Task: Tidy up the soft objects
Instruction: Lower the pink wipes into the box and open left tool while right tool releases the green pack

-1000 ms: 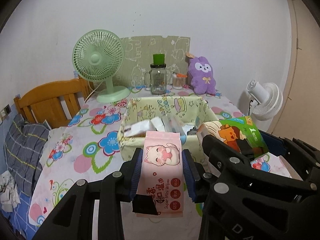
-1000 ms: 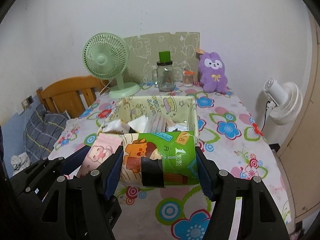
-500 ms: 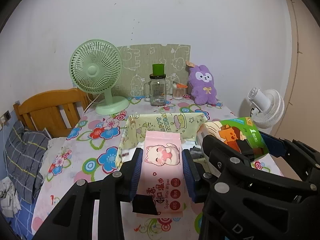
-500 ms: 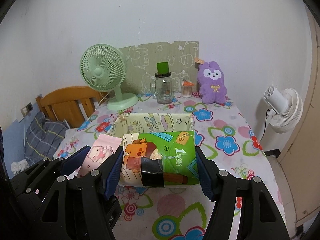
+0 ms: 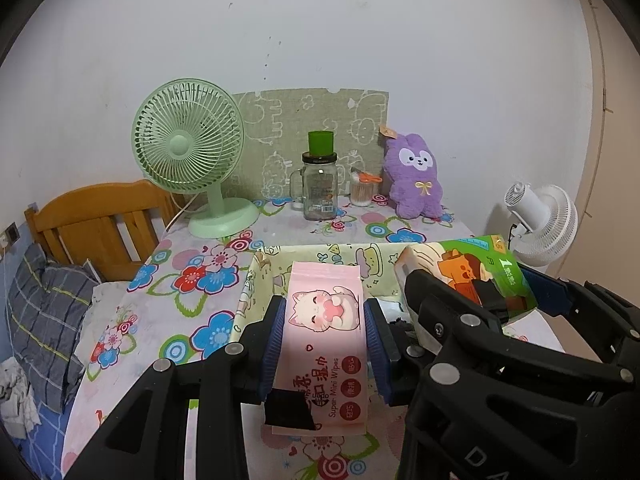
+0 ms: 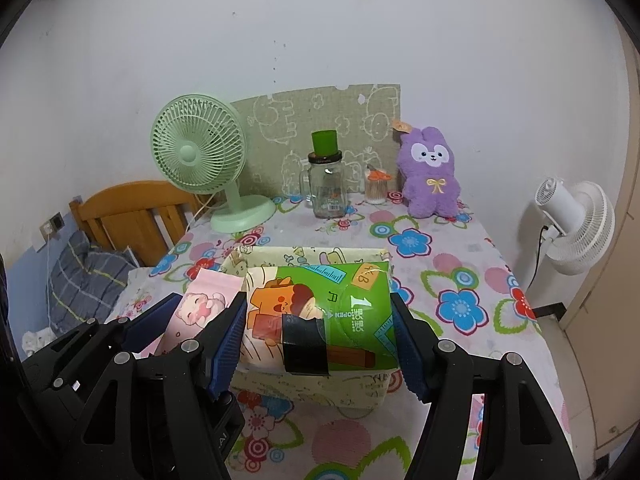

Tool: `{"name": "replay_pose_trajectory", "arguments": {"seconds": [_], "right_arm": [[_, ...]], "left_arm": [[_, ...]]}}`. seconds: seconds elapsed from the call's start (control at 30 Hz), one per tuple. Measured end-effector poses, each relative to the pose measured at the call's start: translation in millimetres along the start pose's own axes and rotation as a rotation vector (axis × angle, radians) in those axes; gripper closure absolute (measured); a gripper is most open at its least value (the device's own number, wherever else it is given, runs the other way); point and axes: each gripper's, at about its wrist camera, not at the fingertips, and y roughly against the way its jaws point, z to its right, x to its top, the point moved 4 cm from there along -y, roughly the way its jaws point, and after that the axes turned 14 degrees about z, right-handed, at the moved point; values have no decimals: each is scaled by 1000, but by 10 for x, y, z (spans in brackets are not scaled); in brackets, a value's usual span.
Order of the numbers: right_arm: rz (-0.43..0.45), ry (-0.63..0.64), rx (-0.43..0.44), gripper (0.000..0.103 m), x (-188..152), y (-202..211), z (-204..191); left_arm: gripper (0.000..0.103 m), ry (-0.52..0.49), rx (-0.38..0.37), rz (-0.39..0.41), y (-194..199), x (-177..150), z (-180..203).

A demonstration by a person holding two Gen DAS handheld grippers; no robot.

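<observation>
Now left gripper [image 5: 325, 322] clamps pink cat-print wipes pack [image 5: 324, 336]; right gripper [image 6: 318, 334] clamps green tissue pack [image 6: 320, 312].

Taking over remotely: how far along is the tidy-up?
Done: nothing clearly; what the bin holds is hidden. In hand: left gripper grips the pink wipes pack, right gripper grips the green tissue pack, both held off the table. Left: placing both; the plush is untouched.

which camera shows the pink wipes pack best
The left wrist view. There the pink wipes pack fills the middle, clamped between the left gripper pads, with the cat picture and label facing the camera. The right wrist view shows only its upper part, angled and half hidden behind the gripper fingers beside the green tissue pack.
</observation>
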Motion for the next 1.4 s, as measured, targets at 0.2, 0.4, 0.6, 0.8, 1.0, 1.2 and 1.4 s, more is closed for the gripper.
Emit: {"name": "replay_pose_trajectory", "arguments": {"seconds": [0.2,0.4,0.6,0.8,1.0,1.2,1.4], "right_arm": [[-14,-22,12,33,-9,-172,16],[-16,-8,22,33,-12,-332,3],[-37,-20,21,33,-49,-537,37],[-56,-24,21,33,-83,-716,58],[-60,-13,26,33,-92,-848,71],[-68,-20,9,33,-103,-966,105],[-101,-42,9,33,-149,-1080,135]], "left_arm": [[64,4,12,-13,-139,-8,-40],[64,1,16,-19,-290,-12,-72],[64,4,19,-35,-474,-46,-88],[64,10,24,-54,-650,-83,-106],[64,6,28,-56,-749,-93,-113],[64,12,13,-61,-880,-106,-108],[62,50,0,-110,-1022,-180,-133]]}}
